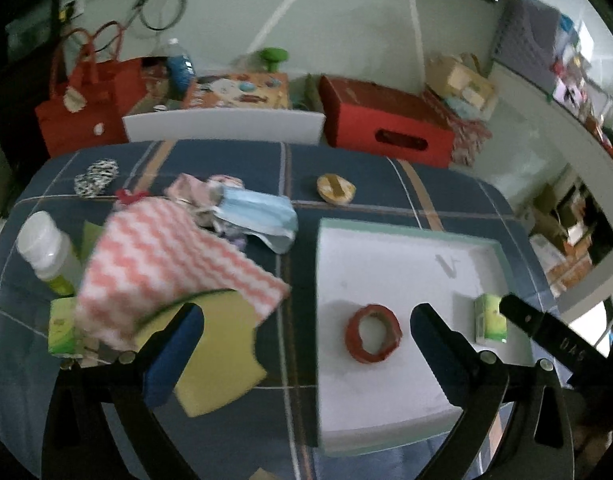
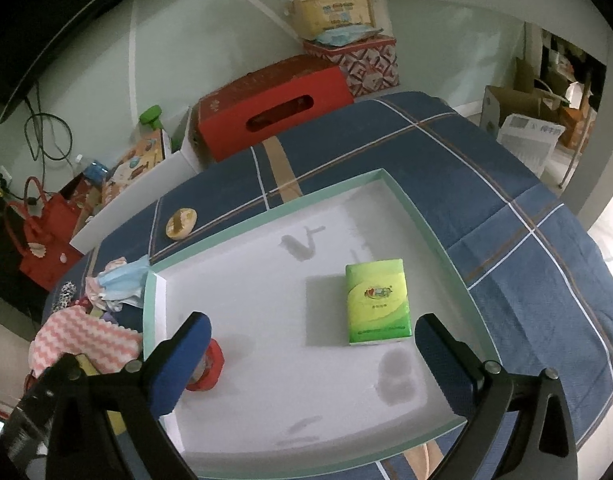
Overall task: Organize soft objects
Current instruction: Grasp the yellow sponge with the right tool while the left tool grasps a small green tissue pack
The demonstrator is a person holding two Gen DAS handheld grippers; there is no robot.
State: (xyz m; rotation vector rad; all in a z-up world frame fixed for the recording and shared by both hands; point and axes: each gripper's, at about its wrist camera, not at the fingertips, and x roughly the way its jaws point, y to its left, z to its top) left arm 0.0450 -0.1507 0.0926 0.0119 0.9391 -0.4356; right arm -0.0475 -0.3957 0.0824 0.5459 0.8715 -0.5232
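- Presently, the left gripper (image 1: 306, 344) and right gripper (image 2: 312, 354) stood wide, holding nothing.
- Tissue pack (image 2: 376, 302) and red tape roll (image 1: 373, 333) lay inside the tray (image 2: 422, 216).
- Risk: the pink cloth (image 1: 166, 256), draped over the sponge (image 1: 218, 360) beside the tray's left edge, could drag neighbouring items.

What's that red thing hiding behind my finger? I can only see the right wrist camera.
Observer: It's a red tape roll. The left wrist view shows the whole ring lying flat in the white tray.
Operator: Is there anything past the pink cloth? It runs off my picture.
Observer: Yes. A white bottle sits on the table beside the pink zigzag cloth, and a second green tissue pack is partly covered by that cloth's edge.
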